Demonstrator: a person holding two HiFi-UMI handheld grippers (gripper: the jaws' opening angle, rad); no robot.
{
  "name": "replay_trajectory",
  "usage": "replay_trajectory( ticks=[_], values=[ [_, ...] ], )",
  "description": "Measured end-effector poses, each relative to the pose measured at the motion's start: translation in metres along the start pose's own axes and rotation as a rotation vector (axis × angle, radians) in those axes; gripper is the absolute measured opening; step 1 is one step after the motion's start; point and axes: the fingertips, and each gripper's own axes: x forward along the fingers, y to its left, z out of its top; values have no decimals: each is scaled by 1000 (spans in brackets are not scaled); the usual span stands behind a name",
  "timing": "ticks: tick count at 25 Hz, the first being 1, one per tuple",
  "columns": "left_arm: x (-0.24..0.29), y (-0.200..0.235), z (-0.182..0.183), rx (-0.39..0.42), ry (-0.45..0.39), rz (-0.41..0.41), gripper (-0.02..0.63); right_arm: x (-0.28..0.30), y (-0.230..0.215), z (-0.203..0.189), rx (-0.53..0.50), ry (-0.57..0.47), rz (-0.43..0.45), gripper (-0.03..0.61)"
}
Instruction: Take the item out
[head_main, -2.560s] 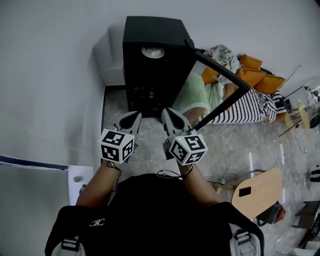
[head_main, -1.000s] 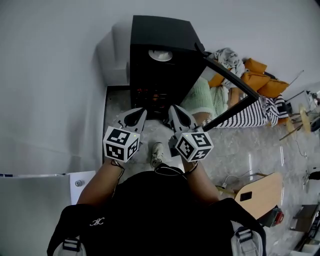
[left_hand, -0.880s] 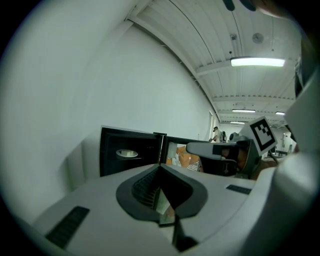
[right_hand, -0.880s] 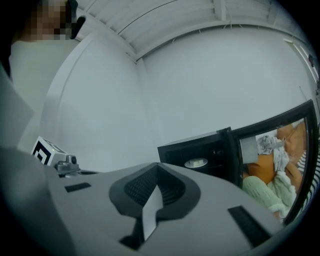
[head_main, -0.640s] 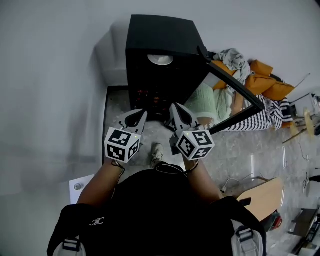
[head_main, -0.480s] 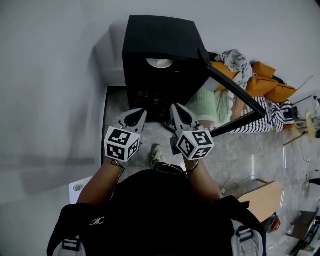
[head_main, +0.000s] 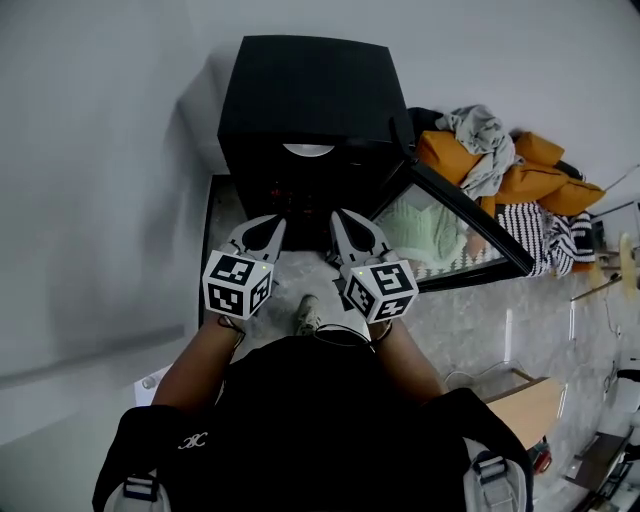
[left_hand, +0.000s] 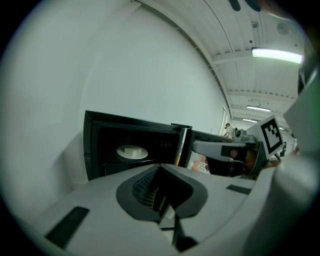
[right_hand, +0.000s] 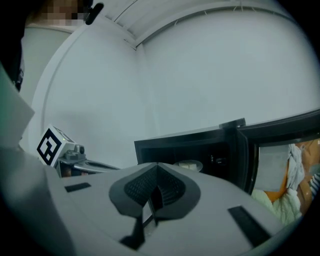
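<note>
My left claw (head_main: 262, 229) and right claw (head_main: 347, 226) are closed, empty. The round white plate (head_main: 308, 150) sits on a shelf inside the open black box (head_main: 310, 85). I should open a claw, then reach in level.

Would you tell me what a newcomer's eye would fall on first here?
A black cabinet stands against the wall, its glass door open to the right and a white plate inside. The left gripper and right gripper point at it, jaws together.
</note>
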Motion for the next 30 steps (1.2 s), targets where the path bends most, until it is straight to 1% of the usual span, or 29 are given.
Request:
replay_trajectory(
  ticks=[5,8,11,13,15,17,20,22,24,26,27,28,29,30],
  values=[
    [35,12,1,-68,10,29,9,15,-25,-2,5,17,36,8],
    [55,20,-2,-115,7,60,9,19,-39,-4,5,28,54,8],
    [69,27,-2,-186,1,91,8,22,-50,-4,3,42,77,8],
    [77,31,-2,-253,-11,101,9,24,-54,-6,5,54,96,8],
    [86,35,-5,-350,-20,91,9,27,-57,-8,5,63,112,8],
    [93,38,-8,-486,-41,66,10,29,-59,-10,4,66,122,8],
    [102,49,-11,-703,-102,43,11,30,-61,-12,7,76,124,8],
    [108,58,-11,-830,-155,32,12,32,-63,-14,10,88,125,8],
    [113,67,-9,-931,-225,21,12,32,-64,-16,3,99,122,8],
    [119,78,-8,-1017,-301,21,12,33,-69,-18,1,107,110,8],
    [123,83,-10,-1063,-331,22,34,33,-71,-19,5,109,104,8],
    [126,87,-13,-1112,-355,23,75,33,-73,-19,9,112,100,8],
    [129,92,-18,-1159,-372,27,90,33,-73,-19,9,115,99,8],
    [132,96,-23,-1198,-384,34,92,33,-73,-20,4,119,101,8]
  ],
)
